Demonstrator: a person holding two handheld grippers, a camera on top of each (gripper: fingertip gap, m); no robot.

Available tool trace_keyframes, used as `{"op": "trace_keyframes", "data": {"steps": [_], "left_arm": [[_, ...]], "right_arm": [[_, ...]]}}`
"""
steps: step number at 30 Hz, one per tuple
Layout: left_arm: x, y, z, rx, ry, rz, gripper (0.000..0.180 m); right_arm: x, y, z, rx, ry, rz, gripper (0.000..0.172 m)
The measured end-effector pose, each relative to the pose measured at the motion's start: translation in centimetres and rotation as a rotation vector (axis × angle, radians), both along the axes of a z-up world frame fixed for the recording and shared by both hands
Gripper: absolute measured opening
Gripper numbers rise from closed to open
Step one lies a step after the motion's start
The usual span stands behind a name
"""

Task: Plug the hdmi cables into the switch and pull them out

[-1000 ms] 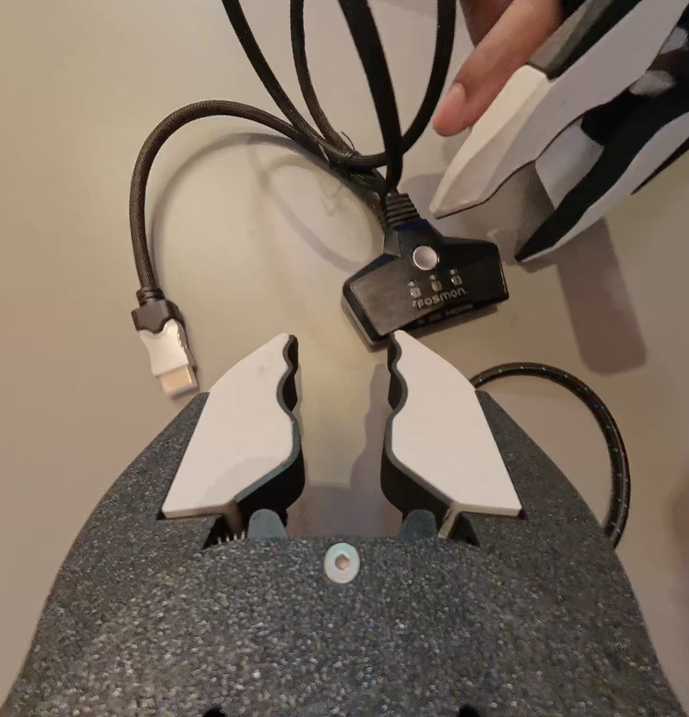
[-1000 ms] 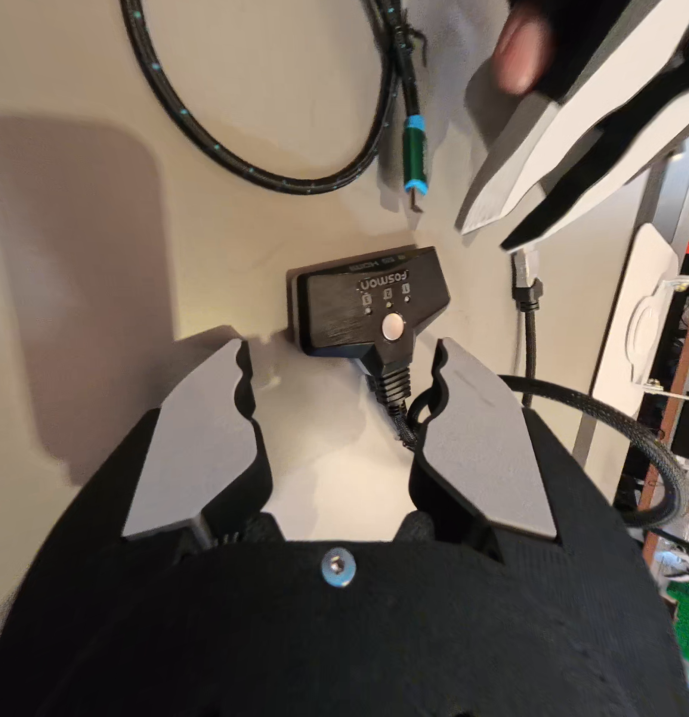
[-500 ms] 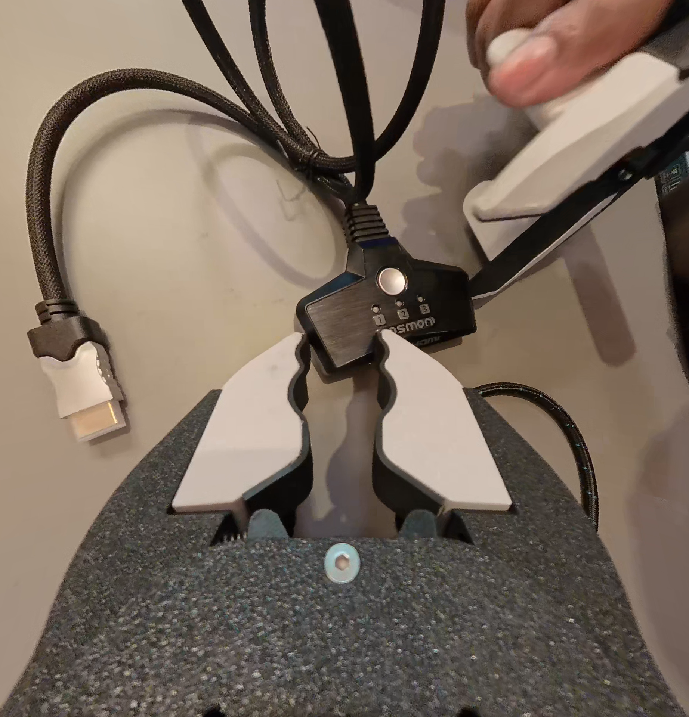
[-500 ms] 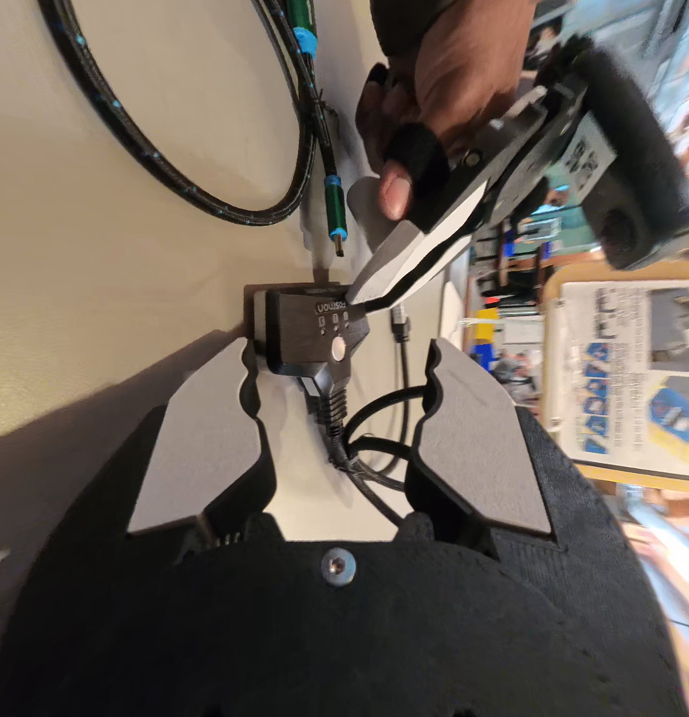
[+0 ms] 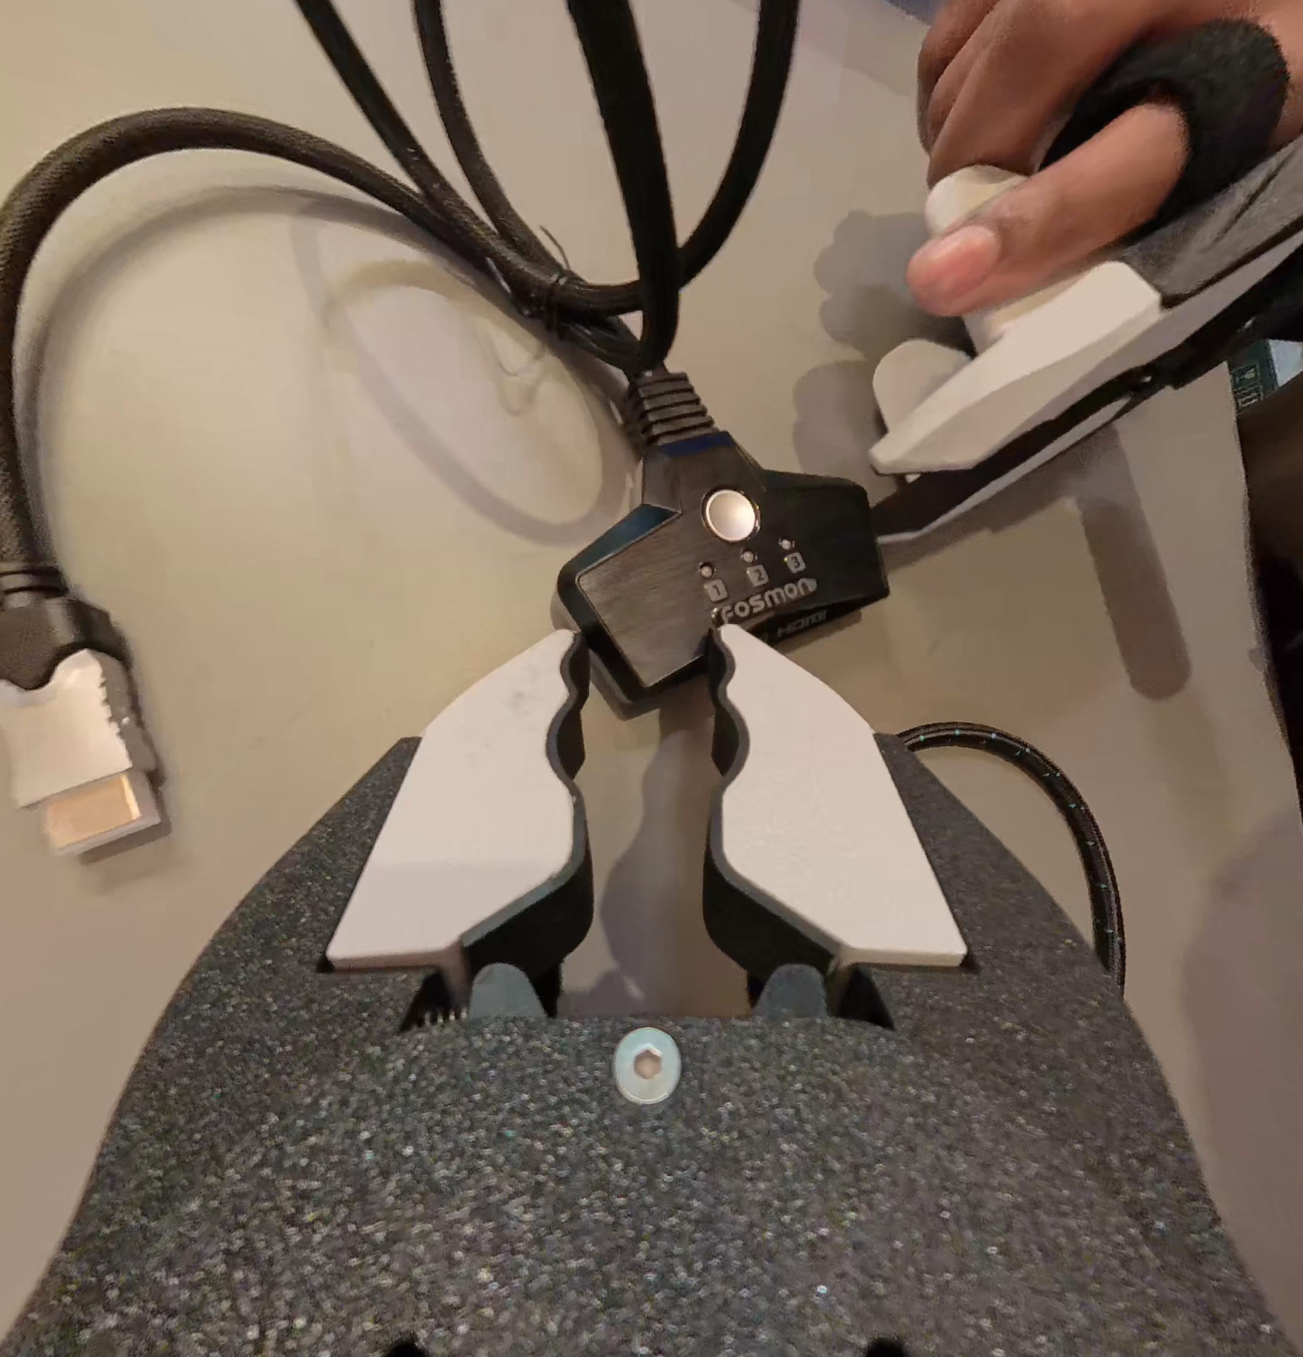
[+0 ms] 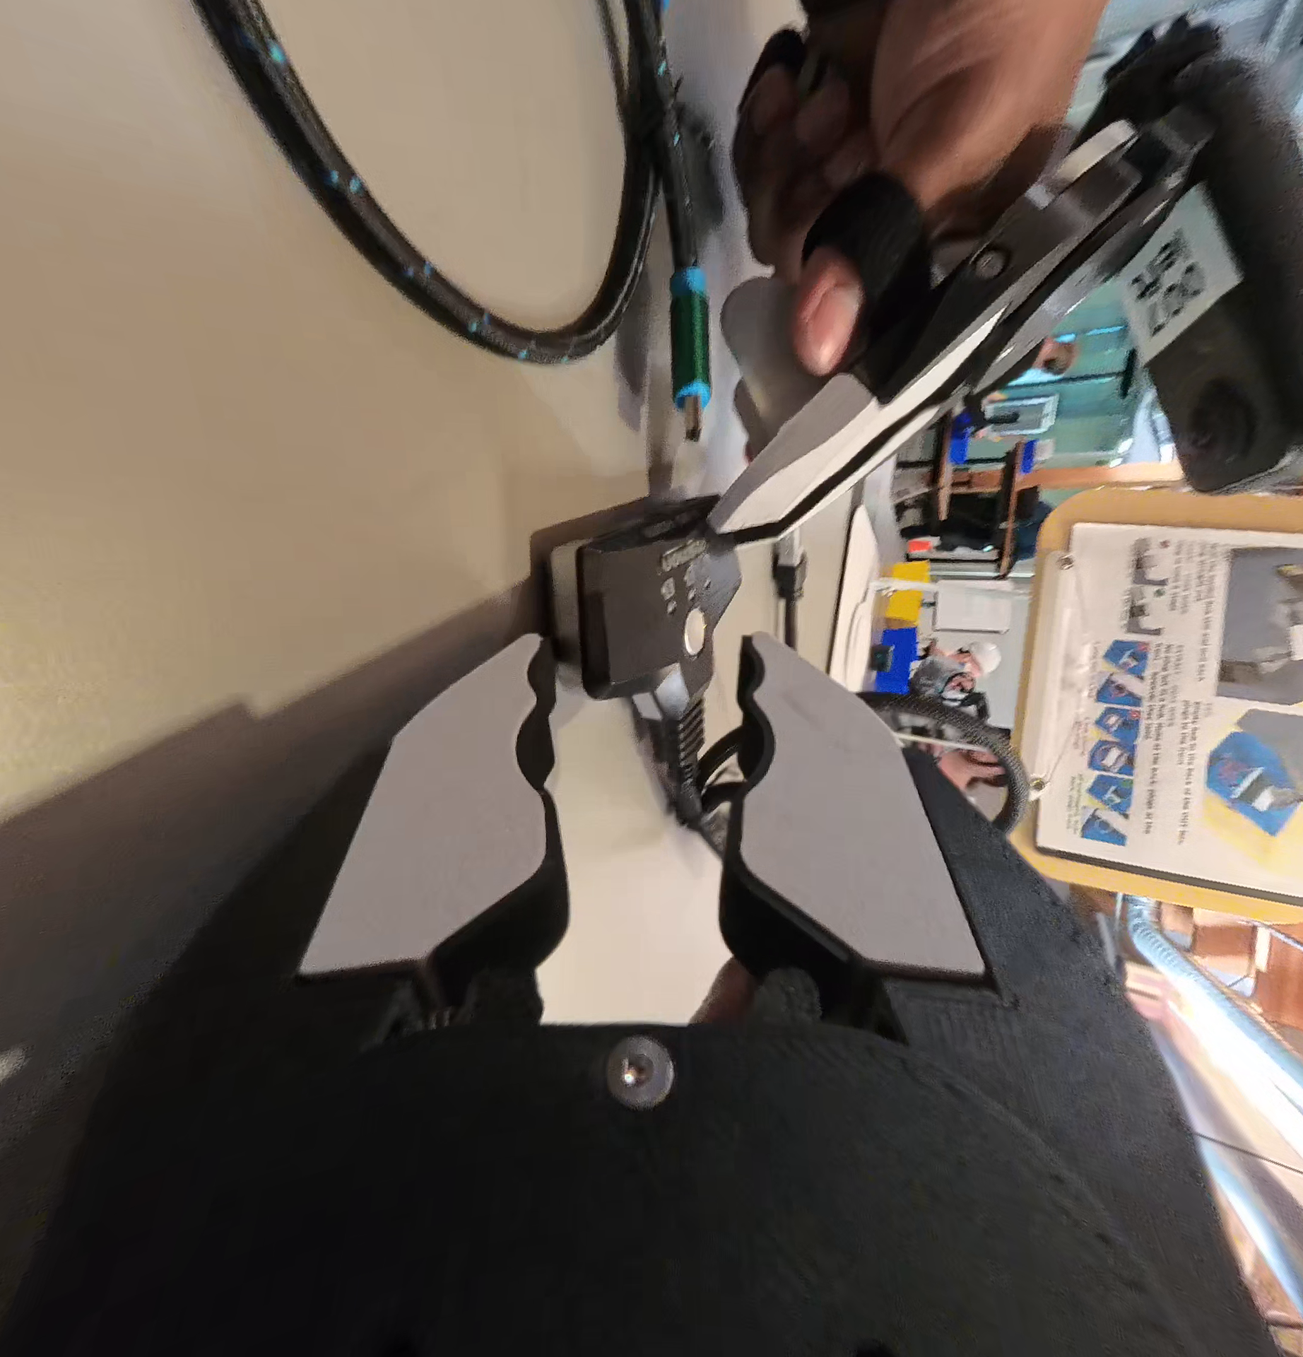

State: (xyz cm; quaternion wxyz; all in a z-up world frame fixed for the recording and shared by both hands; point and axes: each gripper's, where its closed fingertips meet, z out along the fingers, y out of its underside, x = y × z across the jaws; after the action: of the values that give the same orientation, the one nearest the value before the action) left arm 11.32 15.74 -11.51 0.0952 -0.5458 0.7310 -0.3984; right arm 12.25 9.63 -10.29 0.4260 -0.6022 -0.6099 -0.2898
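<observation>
A corner of the black switch box point(image 5: 715, 580) is clamped between the fingertips of the left gripper point(image 5: 645, 653); both pale pads are seen pressed against its edges, so the jaws stand narrow and shut on it. From that tool the box lies straight ahead and a little to its right, with its long side slanting up toward the right and its ribbed cable neck point(image 5: 667, 407) pointing away from the tool. The box is raised at its gripped corner, its shadow lying on the beige table point(image 5: 267, 514) below.

The right gripper point(image 6: 641, 653) is seen part-open around the opposite end of the same box point(image 6: 634, 624). Its left fingertip point(image 6: 524, 653) lies at or just beside the box's edge, while a clear gap is left between its right fingertip point(image 6: 762, 657) and the neck, so nothing is gripped there. The left tool is thus the one in possession.

Only the left wrist view shows the box's face with its round button point(image 5: 731, 512), and the white-ended plug point(image 5: 83, 749) off to the tool's left. Only the right wrist view shows the box edge-on, the green plug point(image 6: 689, 345) beyond it, the loop of speckled cable point(image 6: 384, 220), and a board with printed sheets point(image 6: 1184, 697) at the far right
</observation>
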Motion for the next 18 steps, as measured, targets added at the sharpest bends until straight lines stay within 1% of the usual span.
{"op": "trace_keyframes", "data": {"steps": [2,4,6,8,9,11,13,15,18], "left_arm": [[-0.3,0.2,-0.1,0.014,0.016,-0.016,0.028],[-0.3,0.8,0.0,0.045,0.006,0.000,0.028],[-0.3,1.2,0.2,0.049,0.001,0.014,0.028],[-0.3,1.0,-0.1,0.037,0.020,0.015,0.029],[-0.3,0.8,-0.3,0.023,0.035,0.008,0.032],[-0.2,0.3,-0.6,-0.010,0.061,0.013,0.040],[0.0,0.0,-0.5,-0.028,0.060,0.011,0.041],[0.1,-0.3,-0.5,-0.039,0.061,0.009,0.042],[0.2,-0.6,-0.4,-0.043,0.056,0.009,0.045]], "right_arm": [[0.5,-0.7,-0.6,-0.081,-0.004,-0.011,0.034],[0.5,-1.4,-0.6,-0.160,0.074,-0.009,0.037],[0.7,-1.8,-0.5,-0.241,0.156,-0.046,0.045],[1.2,-1.6,-0.6,-0.289,0.190,-0.093,0.048],[1.4,-1.4,-0.6,-0.300,0.196,-0.109,0.048],[1.8,-0.8,-0.7,-0.306,0.182,-0.144,0.045],[2.3,0.0,-0.9,-0.285,0.125,-0.167,0.039],[2.3,0.3,-1.0,-0.286,0.074,-0.155,0.033],[2.2,0.9,-0.8,-0.263,0.040,-0.145,0.037]]}}
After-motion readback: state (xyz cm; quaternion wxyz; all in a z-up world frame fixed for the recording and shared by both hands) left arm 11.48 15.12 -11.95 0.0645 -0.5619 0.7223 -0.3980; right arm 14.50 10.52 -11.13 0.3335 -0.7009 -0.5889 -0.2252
